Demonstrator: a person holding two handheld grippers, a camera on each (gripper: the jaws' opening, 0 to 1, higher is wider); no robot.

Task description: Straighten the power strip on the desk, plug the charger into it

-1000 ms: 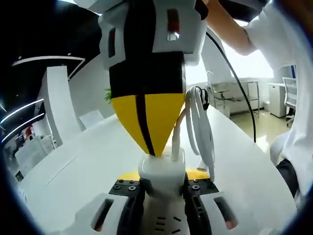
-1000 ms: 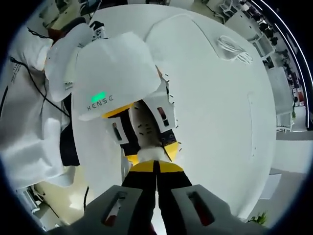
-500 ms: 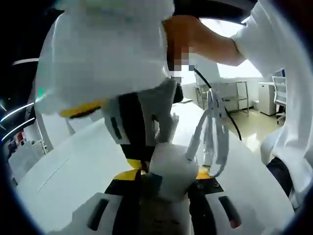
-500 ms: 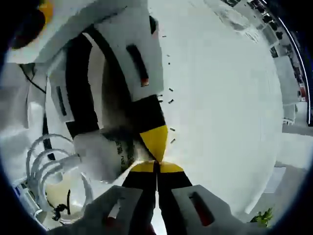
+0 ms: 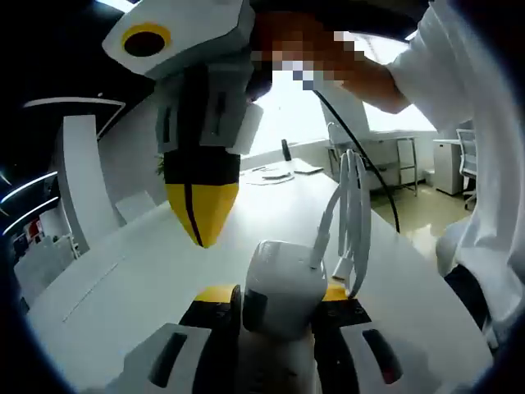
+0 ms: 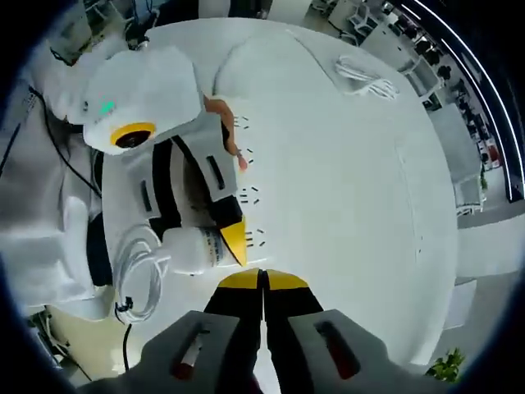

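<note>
Your left gripper [image 5: 275, 316] squeezes the white charger [image 5: 283, 283], which tips away from you, its looped cable [image 5: 353, 222] standing up just past it. Your right gripper [image 6: 263, 283] is closed on nothing, hovering just above the charger and the white bench [image 6: 344, 164]. The power strip's [image 6: 246, 156] long side runs straight ahead of it.

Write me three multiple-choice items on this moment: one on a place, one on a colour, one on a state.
1. Where is the charger?
A. In the right gripper
B. In the left gripper
C. Lying loose on the floor

2. What colour are the right gripper's tips?
A. Yellow
B. Blue
C. Red

3. How do the right gripper's jaws stand?
A. Wide open
B. Shut on a cable
C. Shut, empty

Key:
1 B: the left gripper view shows its jaws clamping the white block.
2 A: the tips are yellow in both views.
3 C: the right gripper view shows the jaws pressed together with nothing between.
</note>
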